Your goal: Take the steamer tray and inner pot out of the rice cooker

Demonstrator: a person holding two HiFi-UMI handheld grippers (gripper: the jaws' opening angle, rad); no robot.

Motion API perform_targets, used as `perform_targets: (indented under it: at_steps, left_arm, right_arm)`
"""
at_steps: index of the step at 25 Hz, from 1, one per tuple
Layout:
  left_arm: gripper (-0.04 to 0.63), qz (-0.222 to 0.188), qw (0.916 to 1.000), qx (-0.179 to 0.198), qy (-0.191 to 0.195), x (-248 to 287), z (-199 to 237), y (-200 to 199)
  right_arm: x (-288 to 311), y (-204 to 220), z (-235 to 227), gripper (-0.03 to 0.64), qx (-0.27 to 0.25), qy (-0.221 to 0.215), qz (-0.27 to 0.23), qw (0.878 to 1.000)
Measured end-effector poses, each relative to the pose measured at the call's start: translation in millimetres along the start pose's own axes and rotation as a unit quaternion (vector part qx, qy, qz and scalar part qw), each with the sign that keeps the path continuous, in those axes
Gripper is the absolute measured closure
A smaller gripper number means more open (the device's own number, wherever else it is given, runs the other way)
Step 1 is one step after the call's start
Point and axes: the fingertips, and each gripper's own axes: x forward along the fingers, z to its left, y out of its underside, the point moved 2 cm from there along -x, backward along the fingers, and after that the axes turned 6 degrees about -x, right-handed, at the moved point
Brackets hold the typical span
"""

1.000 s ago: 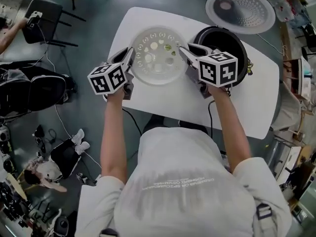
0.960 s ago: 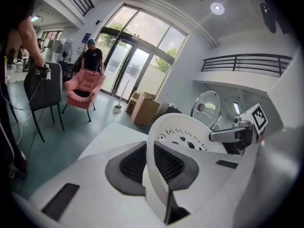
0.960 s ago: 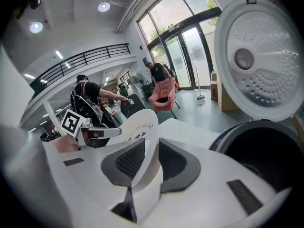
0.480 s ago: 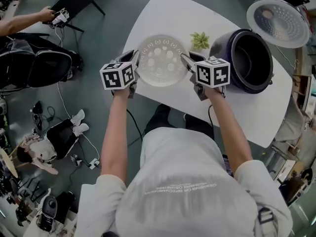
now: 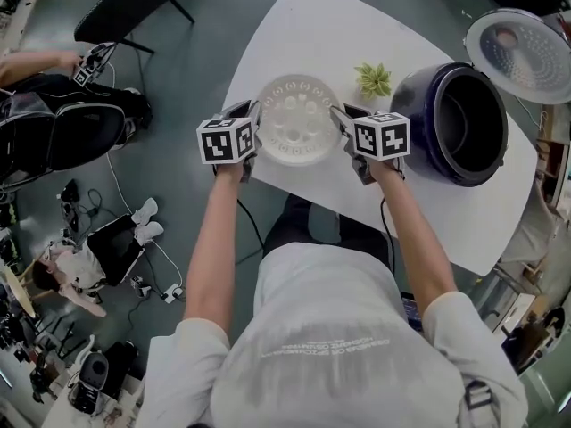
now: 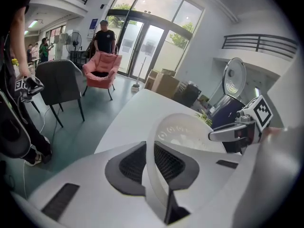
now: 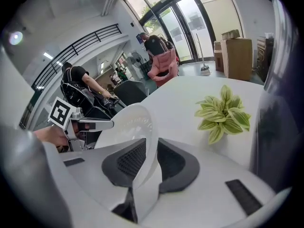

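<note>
Standing beside the steamer tray (image 5: 299, 119): plant (image 5: 374, 79), then rice cooker (image 5: 408, 94).

Cooker lid (image 5: 519, 46) (top right) clipped by edge

The person wore a pale grey short-sleeved T-shirt (image 5: 330, 328) with faint lettering. Left gripper (image 5: 256, 116) and right gripper (image 5: 338, 115) were white-bodied, each carrying a cube (image 5: 225, 141) of black-and-white square markers; pads (image 6: 130, 163) were black and ribbed.

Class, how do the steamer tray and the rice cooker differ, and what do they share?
The steamer tray is pale, shallow and perforated; the rice cooker is dark and deep. The left gripper and right gripper hold the tray's rim; the cooker stands untouched on the table. Both are round.
</note>
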Motion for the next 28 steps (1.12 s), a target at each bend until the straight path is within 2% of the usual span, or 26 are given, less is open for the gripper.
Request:
perform_targets:
  at_steps: [7, 13, 15, 19, 28]
  left_arm:
    - [0.537, 0.009, 0.9997, 0.017, -0.015, 12, 3, 4]
    - [0.53, 0.007, 0.9989, 0.038, -0.026, 13, 6, 10]
    - [0.497, 0.0, 0.9989, 0.04, -0.024, 11, 6, 9]
    - [0.482, -0.01, 0.9981, 0.055, -0.027, 7, 8, 1]
    - [0.482, -0.039, 0.9924, 0.11, -0.04, -10, 1, -17]
  right_arm:
    - [16, 11, -12, 0.521, 0.0, -0.003, 0.016, 1.0]
    - [25, 22, -9, 0.452, -0.007, -0.012, 0.029, 0.999]
    - [25, 22, -9, 0.429, -0.009, -0.011, 0.028, 1.0]
    - [21, 20, -14, 0.38, -0.022, 0.007, 0.026, 0.999]
    - [-3, 5, -13, 0.373, -0.104, 0.074, -0.01, 0.992]
